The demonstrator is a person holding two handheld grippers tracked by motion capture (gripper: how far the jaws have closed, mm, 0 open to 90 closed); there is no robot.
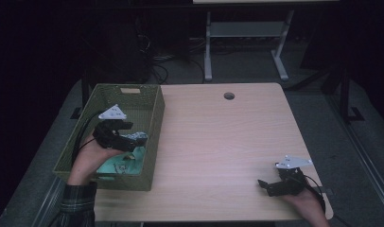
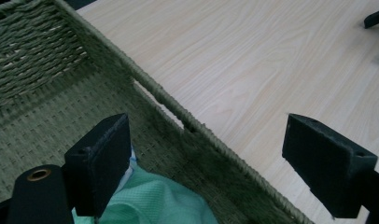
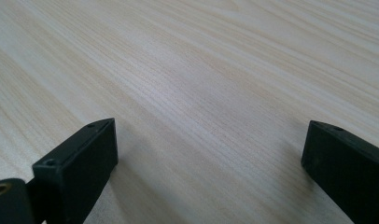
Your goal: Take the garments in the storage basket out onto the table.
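A: Start with the left gripper (image 2: pixel 204 163). How do its jaws stand?

B: Wide apart, nothing between them. Its near jaw hangs inside the woven green basket (image 2: pixel 47 51); the far jaw hangs over bare bench (image 2: pixel 253 51). The basket's rim runs slantwise through the gap between them.

A: And what lies by that near jaw?

B: A mint-green cloth (image 2: pixel 159 200), just beside and below it, on the basket floor. Whether the jaw touches it I cannot tell. In the high view the left gripper (image 1: pixel 133 137) hovers over the basket's near half, above the cloth (image 1: pixel 121 165), and something pale and crumpled (image 1: pixel 135 136) sits at the jaw tips.

A: Room beyond those jaws?

B: Past the cloth the basket floor is open up to the far wall. Across the rim the bench (image 1: pixel 218 142) runs bare.

A: The right gripper (image 3: pixel 211 172)?

B: Jaws spread wide, holding nothing, low over the wood grain. Between and ahead of them lies plain bench (image 3: pixel 201 70).

A: Where does it sit from above?

B: The right gripper (image 1: pixel 265 184) is near the bench's near right corner, jaws pointing toward the basket (image 1: pixel 154 137), well apart from it. Farther off, a round hole (image 1: pixel 229 96) sits near the far edge.
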